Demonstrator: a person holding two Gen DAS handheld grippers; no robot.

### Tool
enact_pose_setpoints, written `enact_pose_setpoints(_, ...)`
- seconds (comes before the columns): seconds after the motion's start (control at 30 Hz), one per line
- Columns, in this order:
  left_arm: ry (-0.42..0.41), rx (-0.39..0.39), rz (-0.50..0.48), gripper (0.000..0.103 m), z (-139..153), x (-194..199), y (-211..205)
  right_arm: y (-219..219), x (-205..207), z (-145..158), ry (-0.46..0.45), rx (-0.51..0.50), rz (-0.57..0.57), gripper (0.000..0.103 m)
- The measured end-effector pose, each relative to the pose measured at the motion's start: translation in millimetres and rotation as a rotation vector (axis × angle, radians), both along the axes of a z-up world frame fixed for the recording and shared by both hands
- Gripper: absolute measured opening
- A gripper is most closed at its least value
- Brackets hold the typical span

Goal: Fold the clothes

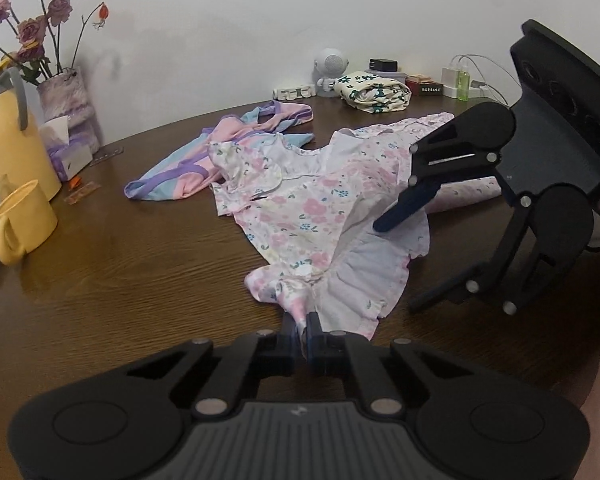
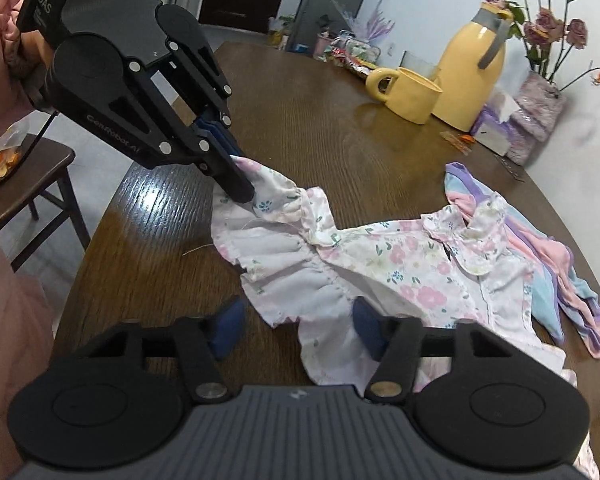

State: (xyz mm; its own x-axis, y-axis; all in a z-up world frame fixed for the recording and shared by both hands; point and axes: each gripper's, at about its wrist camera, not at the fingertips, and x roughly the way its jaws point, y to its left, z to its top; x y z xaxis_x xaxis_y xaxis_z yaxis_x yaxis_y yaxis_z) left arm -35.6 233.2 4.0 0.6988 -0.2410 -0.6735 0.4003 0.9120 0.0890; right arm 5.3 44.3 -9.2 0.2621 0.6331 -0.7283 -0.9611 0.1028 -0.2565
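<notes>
A white floral dress (image 1: 308,208) lies spread on the brown table (image 1: 140,264). My left gripper (image 1: 300,318) is shut on a bunched corner of its ruffled hem, seen lifted slightly in the right wrist view (image 2: 240,184). My right gripper (image 2: 298,328) is open, its blue pads on either side of the dress's (image 2: 400,264) near hem edge. From the left wrist view, the right gripper (image 1: 396,266) hovers over the ruffle, jaws wide. A pastel pink, blue and purple garment (image 1: 180,168) lies partly under the dress's collar end, also in the right wrist view (image 2: 540,248).
A yellow jug (image 1: 12,140), yellow mug (image 1: 24,220), tissue box (image 1: 66,152) and vase of roses (image 1: 68,96) stand along the left edge. A folded green-flowered cloth (image 1: 372,92), a small white robot figure (image 1: 330,68) and chargers sit by the wall. A wooden stool (image 2: 20,184) stands beside the table.
</notes>
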Motion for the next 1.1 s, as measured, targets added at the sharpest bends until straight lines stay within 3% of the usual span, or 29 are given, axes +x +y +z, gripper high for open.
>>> enact_pose_setpoints(0.2, 0.003, -0.027, 0.03, 0.004, 2.8, 6.4, 5.2, 7.9, 7.0, 0.9, 0.036, -0.045, 0.051, 0.009)
enact_pose_setpoints(0.37, -0.008, -0.077, 0.064, 0.01, 8.0, 7.6, 10.6, 7.8, 20.8, 7.2, 0.136, -0.022, 0.034, 0.006)
enact_pose_setpoints(0.43, -0.002, -0.08, 0.063, 0.017, 7.9, 2.1, 11.5, 3.8, 31.4, 11.9, 0.194, 0.015, 0.009, 0.005)
enact_pose_setpoints(0.5, 0.012, -0.08, 0.069, 0.037, 5.1, -4.8, 11.6, -1.2, 42.8, 17.1, 0.255, 0.056, -0.017, 0.005)
enact_pose_setpoints(0.67, 0.036, -0.097, 0.077, 0.039, -3.5, -17.0, 8.3, -9.9, 68.4, 24.6, 0.393, 0.142, -0.075, 0.005)
enact_pose_setpoints(0.73, 0.023, -0.081, 0.06, 0.043, -4.0, -18.9, 0.0, -10.6, 78.0, 25.8, 0.44, 0.167, -0.103, 0.005)
enact_pose_setpoints(0.8, -0.001, -0.034, 0.039, 0.054, -3.7, -19.7, -12.3, -11.6, 86.1, 26.5, 0.473, 0.189, -0.131, 0.005)
enact_pose_setpoints(0.97, -0.034, 0.088, 0.007, 0.059, -6.3, -16.9, -41.8, -12.3, 95.5, 26.6, 0.524, 0.224, -0.173, 0.005)
enact_pose_setpoints(1.1, -0.071, 0.194, 0.048, 0.058, -10.8, -8.2, -60.4, -12.1, 98.9, 26.1, 0.555, 0.245, -0.193, 0.005)
